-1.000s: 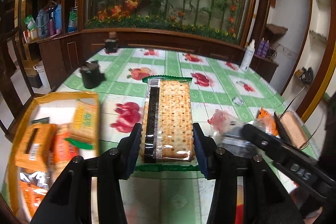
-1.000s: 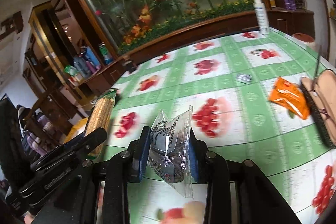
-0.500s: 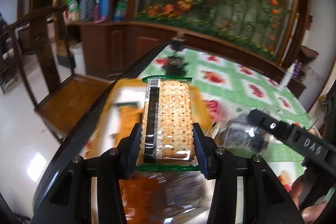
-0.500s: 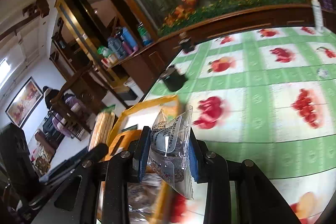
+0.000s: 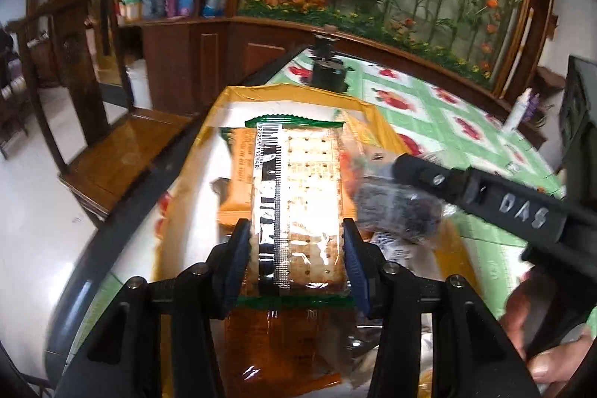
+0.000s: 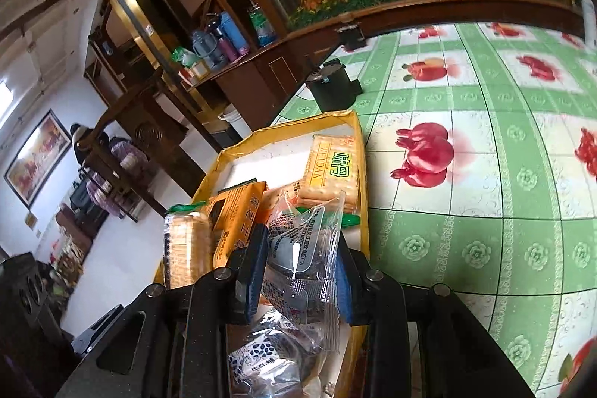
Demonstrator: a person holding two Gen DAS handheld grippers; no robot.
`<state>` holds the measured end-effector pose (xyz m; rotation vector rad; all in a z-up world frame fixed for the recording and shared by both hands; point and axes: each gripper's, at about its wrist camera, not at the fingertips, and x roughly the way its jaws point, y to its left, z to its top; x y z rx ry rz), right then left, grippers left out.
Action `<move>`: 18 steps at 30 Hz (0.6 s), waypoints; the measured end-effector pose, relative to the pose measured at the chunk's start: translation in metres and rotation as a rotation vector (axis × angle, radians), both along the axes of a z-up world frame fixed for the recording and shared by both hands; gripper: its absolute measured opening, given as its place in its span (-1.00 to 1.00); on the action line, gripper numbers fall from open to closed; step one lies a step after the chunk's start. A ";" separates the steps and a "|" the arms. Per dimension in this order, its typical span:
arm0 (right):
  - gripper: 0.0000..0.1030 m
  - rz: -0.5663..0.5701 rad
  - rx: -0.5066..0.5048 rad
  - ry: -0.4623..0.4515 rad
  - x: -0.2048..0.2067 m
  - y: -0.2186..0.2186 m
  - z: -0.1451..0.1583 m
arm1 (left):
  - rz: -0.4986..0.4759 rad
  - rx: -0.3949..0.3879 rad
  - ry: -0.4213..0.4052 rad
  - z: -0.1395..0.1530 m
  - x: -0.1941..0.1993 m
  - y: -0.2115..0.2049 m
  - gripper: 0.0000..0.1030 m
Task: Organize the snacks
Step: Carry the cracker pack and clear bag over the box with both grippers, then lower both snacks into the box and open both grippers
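Observation:
My left gripper [image 5: 296, 250] is shut on a long clear-wrapped cracker pack [image 5: 296, 196] and holds it over the yellow tray [image 5: 294, 92]. The pack also shows in the right wrist view [image 6: 184, 248]. My right gripper [image 6: 298, 271] is shut on a clear bag of dark snack [image 6: 300, 256], held over the tray's near right side [image 6: 358, 137]. In the left wrist view that bag [image 5: 399, 213] hangs just right of the cracker pack. The tray holds orange packets [image 6: 238, 219], a WEIDAN cracker pack [image 6: 332, 174] and a spotted dark packet [image 6: 261, 357].
The tray sits at the left edge of a table with a green fruit-print cloth [image 6: 485, 174]. A black pot [image 6: 332, 86] stands beyond the tray. A wooden chair [image 5: 123, 152] is left of the table. A white bottle [image 5: 516, 112] stands far right.
Both grippers have swung left from over the tablecloth to above the yellow tray, each keeping its pack. The right gripper's bag now hangs close beside the cracker pack.

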<state>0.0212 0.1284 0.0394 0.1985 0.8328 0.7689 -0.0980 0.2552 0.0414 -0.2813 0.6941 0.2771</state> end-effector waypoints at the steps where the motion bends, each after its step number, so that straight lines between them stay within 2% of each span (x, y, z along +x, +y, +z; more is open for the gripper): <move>1: -0.31 0.004 0.002 -0.001 -0.001 -0.001 -0.001 | 0.002 0.007 0.003 0.000 0.000 -0.001 -0.10; 6: -0.24 0.027 -0.009 -0.030 -0.010 -0.006 -0.003 | -0.016 -0.020 0.021 -0.005 0.002 0.001 -0.09; 11: -0.21 0.046 -0.034 -0.064 -0.016 -0.005 -0.001 | -0.018 -0.004 0.034 -0.005 0.004 0.001 -0.02; 15: -0.14 0.082 -0.049 -0.029 -0.018 -0.003 -0.005 | -0.026 0.016 0.046 -0.006 0.006 -0.004 0.08; 18: -0.03 0.096 -0.053 -0.036 -0.022 -0.004 -0.003 | -0.030 0.024 0.051 -0.006 0.008 -0.006 0.11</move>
